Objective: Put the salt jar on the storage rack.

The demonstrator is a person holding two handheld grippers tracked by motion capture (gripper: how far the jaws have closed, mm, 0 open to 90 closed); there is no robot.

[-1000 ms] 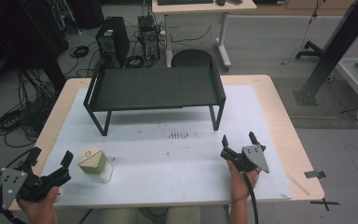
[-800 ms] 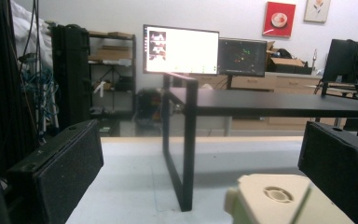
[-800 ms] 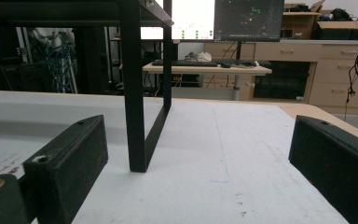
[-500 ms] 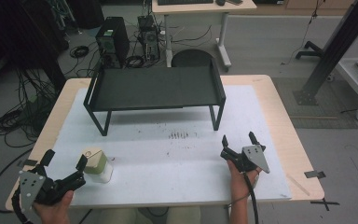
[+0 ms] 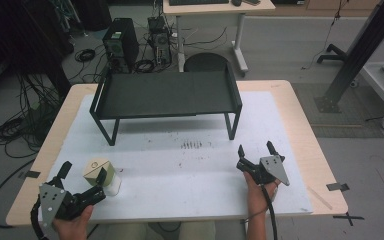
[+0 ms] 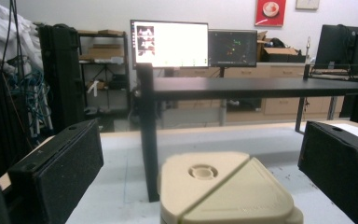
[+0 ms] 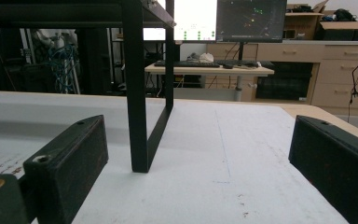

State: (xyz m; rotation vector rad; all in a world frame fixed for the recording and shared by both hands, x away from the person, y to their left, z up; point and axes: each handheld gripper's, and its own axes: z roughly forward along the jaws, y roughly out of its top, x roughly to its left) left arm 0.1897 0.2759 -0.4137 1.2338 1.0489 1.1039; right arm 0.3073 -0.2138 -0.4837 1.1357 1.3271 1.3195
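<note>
High view showed the left gripper (image 5: 80, 184) at lower left, jaws spread wide around a small cream plastic container with a beige lid (image 5: 99, 175), not clamping it. At lower right, the right gripper (image 5: 256, 151) gaped open, holding nothing. Farther up stood a black metal shelf rack (image 5: 165, 93) on the white table mat (image 5: 190, 175).

Light from above falls evenly on the white table (image 5: 190, 170). The black rack (image 5: 165, 95) throws a soft shadow under itself. The monitor (image 6: 169, 44) glares bright white. Near jaws look blurry.
</note>
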